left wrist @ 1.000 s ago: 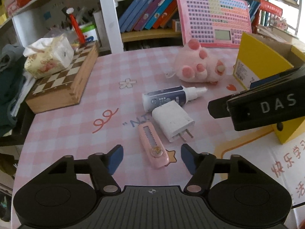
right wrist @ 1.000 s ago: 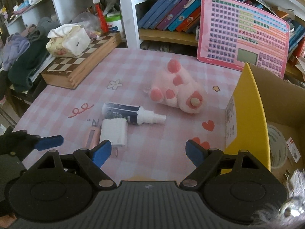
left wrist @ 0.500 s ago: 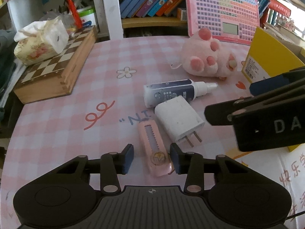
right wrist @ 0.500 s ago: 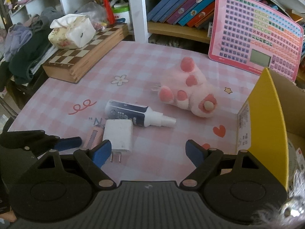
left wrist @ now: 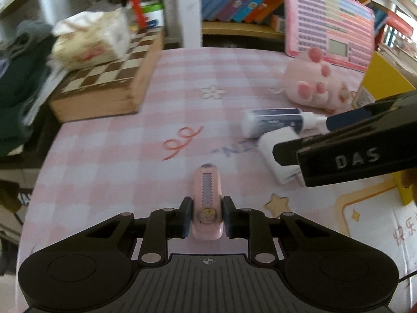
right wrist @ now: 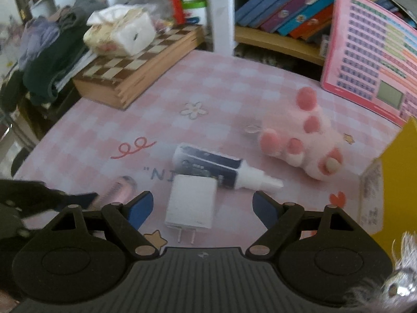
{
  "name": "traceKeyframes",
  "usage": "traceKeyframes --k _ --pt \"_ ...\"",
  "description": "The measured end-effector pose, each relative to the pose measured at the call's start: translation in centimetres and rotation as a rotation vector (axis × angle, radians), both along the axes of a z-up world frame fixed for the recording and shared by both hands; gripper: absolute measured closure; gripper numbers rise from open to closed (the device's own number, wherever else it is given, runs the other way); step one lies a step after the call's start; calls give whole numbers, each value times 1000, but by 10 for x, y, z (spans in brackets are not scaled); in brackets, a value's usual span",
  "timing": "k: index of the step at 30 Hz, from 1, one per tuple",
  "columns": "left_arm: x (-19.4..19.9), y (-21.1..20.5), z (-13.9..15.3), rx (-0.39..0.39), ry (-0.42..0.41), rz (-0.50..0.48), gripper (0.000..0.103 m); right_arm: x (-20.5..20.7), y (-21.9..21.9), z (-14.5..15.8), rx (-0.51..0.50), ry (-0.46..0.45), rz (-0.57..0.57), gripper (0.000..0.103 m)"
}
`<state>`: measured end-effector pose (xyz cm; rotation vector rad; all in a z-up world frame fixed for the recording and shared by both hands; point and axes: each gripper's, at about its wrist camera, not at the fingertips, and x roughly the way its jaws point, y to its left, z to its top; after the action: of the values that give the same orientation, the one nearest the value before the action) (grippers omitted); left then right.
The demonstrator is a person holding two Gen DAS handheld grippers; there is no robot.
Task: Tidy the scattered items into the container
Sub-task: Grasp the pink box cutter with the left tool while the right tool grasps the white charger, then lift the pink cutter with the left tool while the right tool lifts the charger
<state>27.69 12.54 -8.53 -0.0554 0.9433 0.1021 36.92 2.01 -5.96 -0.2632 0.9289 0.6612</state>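
Pink, the utility knife (left wrist: 207, 203) is pinched at its near end between the pads of the left gripper (left wrist: 206, 217), and in the right wrist view it is only a blur behind that gripper; the yellow box (right wrist: 398, 177) is cut off at the frame edge, its inside unseen; the white charger (right wrist: 191, 203) lies left of the box, just before the spray bottle (right wrist: 208, 167) and between the spread, slowly closing jaws of the right gripper (right wrist: 200, 208), neither pad touching it

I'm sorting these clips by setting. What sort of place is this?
Probably a child's room or study corner at home: a bookshelf of picture books, a pink learning tablet, and a pink gingham table with a folded chessboard at its edge.
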Motion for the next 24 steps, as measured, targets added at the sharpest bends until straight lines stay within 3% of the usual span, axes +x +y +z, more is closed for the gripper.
traceKeyframes --k 3,6,10,12,14,24 --pt "-8 9 4 -51 6 35 80 3 8 -7 -28 -1 14 24" --pt "-14 16 6 -113 11 63 80 8 12 -14 -43 22 10 34" --pt "-20 14 5 -122 17 59 80 13 17 -24 -63 55 7 45" --pt "-22 14 6 -138 15 65 80 12 19 -26 -65 32 19 48" --pt "-23 17 8 -174 10 78 80 10 19 -25 -66 12 38 59" --pt "-29 21 22 -289 -37 76 80 -8 -5 -11 -52 47 17 61"
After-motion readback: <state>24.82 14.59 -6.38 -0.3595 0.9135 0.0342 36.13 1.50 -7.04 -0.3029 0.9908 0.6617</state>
